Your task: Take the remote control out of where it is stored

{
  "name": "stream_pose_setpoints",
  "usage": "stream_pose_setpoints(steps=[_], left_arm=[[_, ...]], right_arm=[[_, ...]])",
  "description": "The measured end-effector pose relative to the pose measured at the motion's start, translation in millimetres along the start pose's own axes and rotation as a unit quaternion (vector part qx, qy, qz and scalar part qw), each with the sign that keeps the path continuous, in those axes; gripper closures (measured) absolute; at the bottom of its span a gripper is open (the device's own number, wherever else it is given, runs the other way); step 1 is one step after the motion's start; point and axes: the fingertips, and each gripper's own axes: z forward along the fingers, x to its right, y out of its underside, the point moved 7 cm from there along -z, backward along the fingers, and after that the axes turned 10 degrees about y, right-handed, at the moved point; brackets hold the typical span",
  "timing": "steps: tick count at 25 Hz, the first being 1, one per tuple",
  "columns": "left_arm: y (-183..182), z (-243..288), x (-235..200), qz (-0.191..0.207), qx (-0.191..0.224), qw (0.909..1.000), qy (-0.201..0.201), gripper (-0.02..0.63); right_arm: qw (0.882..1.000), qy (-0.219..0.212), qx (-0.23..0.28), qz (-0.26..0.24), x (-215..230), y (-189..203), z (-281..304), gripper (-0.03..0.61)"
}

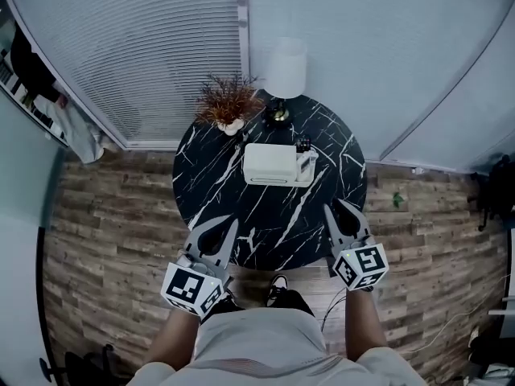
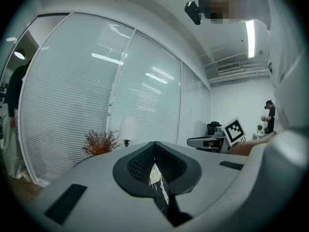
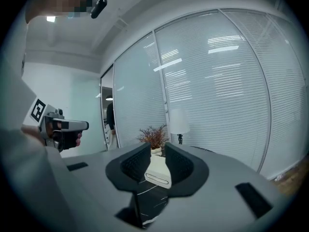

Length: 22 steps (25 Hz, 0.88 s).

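A white box (image 1: 272, 165) lies in the middle of the round black marble table (image 1: 216, 171). A holder on the box's right side has a dark remote control (image 1: 303, 145) sticking up out of it. My left gripper (image 1: 233, 226) hovers over the table's near left edge with its tips together and nothing between them; in the left gripper view the left gripper (image 2: 154, 145) shows only a sliver of table. My right gripper (image 1: 332, 207) is over the near right edge, jaws slightly apart and empty. In the right gripper view the right gripper (image 3: 157, 150) frames the white box (image 3: 158, 171), still well short of it.
A dried plant (image 1: 229, 103) in a small pot and a white-shaded lamp (image 1: 285, 71) stand at the table's far edge, against slatted glass walls. Wood floor surrounds the table. A person (image 1: 36, 75) stands at the far left.
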Motion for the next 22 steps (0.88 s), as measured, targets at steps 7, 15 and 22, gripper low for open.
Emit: stream_pose_setpoints(steps=[7, 15, 22], left_arm=[[11, -6, -17, -0.016, -0.013, 0.9995, -0.024, 0.606], [24, 2, -26, -0.034, -0.034, 0.9971, -0.059, 0.606], [45, 2, -32, -0.047, -0.059, 0.994, -0.079, 0.606]], right_arm=[[0.997, -0.017, -0.044, -0.055, 17, 20, 73, 0.394], [0.988, -0.036, -0.118, -0.09, 50, 64, 164, 0.324], [0.981, -0.066, -0.157, -0.092, 58, 96, 200, 0.313]])
